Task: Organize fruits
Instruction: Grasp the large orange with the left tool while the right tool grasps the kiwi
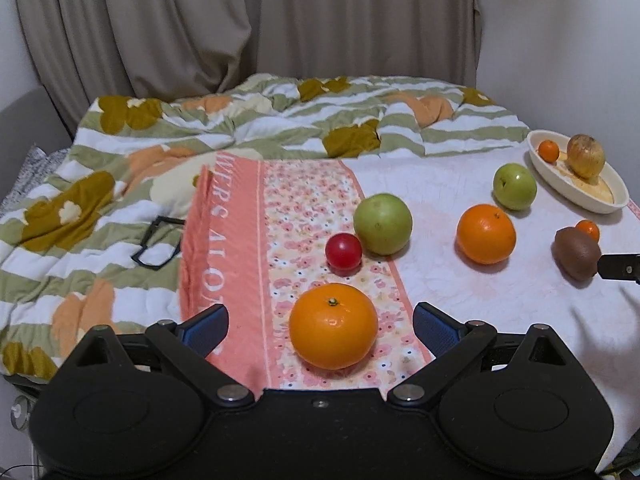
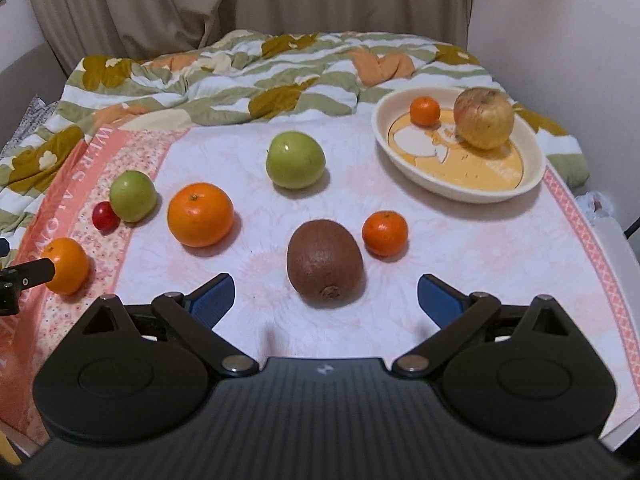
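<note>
My left gripper (image 1: 320, 326) is open, its blue pads either side of an orange (image 1: 333, 326) on the floral cloth, not touching it. Beyond it lie a red cherry tomato (image 1: 343, 253) and a green apple (image 1: 382, 224). My right gripper (image 2: 325, 294) is open, with a brown kiwi (image 2: 325, 262) just ahead between the fingers. Near it lie a small tangerine (image 2: 384, 233), a large orange (image 2: 200, 215) and a second green apple (image 2: 295, 160). A cream bowl (image 2: 520, 188) at the back right holds a small tangerine (image 2: 425, 111) and a yellowish apple (image 2: 483, 117).
The fruits lie on a pink-white cloth (image 2: 460, 248) over a bed. A rumpled striped floral quilt (image 1: 200, 128) covers the far side. Black glasses (image 1: 158, 242) lie on the quilt at left. Curtains (image 1: 240, 20) hang behind; a wall is at right.
</note>
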Demonstrator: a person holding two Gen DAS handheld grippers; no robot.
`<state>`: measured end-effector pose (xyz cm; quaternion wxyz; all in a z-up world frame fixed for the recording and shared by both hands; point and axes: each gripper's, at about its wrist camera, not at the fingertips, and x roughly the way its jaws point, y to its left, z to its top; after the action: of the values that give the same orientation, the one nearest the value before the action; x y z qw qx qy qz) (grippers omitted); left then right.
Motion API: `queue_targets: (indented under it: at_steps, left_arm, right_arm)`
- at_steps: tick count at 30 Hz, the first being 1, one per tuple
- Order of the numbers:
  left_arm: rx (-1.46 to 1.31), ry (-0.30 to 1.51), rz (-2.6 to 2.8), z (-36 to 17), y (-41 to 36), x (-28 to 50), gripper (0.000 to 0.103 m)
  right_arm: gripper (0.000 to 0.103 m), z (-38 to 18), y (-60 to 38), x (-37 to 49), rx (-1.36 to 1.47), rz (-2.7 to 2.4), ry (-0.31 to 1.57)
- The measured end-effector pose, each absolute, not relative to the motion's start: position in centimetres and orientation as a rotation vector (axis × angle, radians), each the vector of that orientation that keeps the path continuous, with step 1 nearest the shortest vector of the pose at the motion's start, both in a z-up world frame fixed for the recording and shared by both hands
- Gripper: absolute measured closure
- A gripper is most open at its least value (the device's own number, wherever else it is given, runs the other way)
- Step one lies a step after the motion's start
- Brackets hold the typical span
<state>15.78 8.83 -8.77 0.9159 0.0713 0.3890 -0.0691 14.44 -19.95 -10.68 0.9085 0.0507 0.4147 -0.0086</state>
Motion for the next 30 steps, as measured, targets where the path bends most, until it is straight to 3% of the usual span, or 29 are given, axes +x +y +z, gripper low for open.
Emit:
queue_targets:
  at_steps: [9,13,14,24,30]
  left_arm:
    - [0.138,0.863,-0.151,-11.0,8.4,17.9,0.01]
    - [0.103,0.9,-0.16,-11.6,8.7,18.7,0.036]
    - [0.094,0.909,-0.166,-11.7,8.7,18.8,0.038]
    - [0.083,0.91,-0.166,-11.6,8.8,18.6,0.039]
    - [0.083,0.908,-0.165,-11.5,8.9,18.1,0.039]
  right_arm:
    - [0.0,-12.9,-19.5,16.3,0.091,-0.02,0.906]
    - [0.0,-13.2,-19.3,16.8,0.073,-0.016,0.912]
    - [0.001,-13.2,-19.3,17.0,0.07,-0.017,0.912]
    - [0.007,-13.6,-19.5,18.0,0.053,-0.027,0.928]
    - [0.019,-14.0,-19.3,18.8,0.043,-0.023,0.934]
